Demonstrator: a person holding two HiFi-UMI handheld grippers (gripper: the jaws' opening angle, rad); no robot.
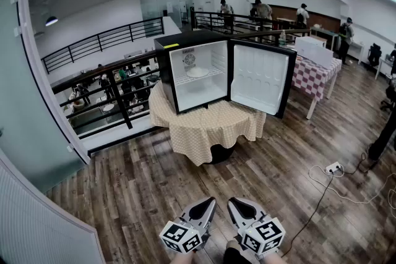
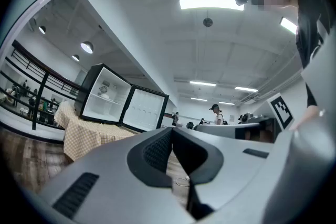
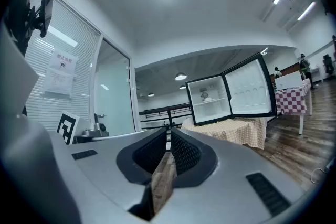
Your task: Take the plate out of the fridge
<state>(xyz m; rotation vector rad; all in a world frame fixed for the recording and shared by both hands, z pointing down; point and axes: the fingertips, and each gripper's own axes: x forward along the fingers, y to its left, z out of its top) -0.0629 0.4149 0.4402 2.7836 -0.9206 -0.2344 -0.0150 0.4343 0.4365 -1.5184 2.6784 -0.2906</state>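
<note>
Plate (image 1: 198, 72) lies flat on the upper shelf of the open fridge (image 1: 185, 41), well off at twelve o'clock from my left tongs (image 1: 208, 206), nearer eleven from my right tongs (image 1: 237, 207), both closed on nothing.

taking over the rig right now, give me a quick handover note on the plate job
Grippers: left gripper shut and empty, right gripper shut and empty, both well short of the small black fridge.
The white round plate lies on the fridge's upper shelf.
Done: fridge door stands open.
Left: approach, grip the plate, bring it out.
</note>
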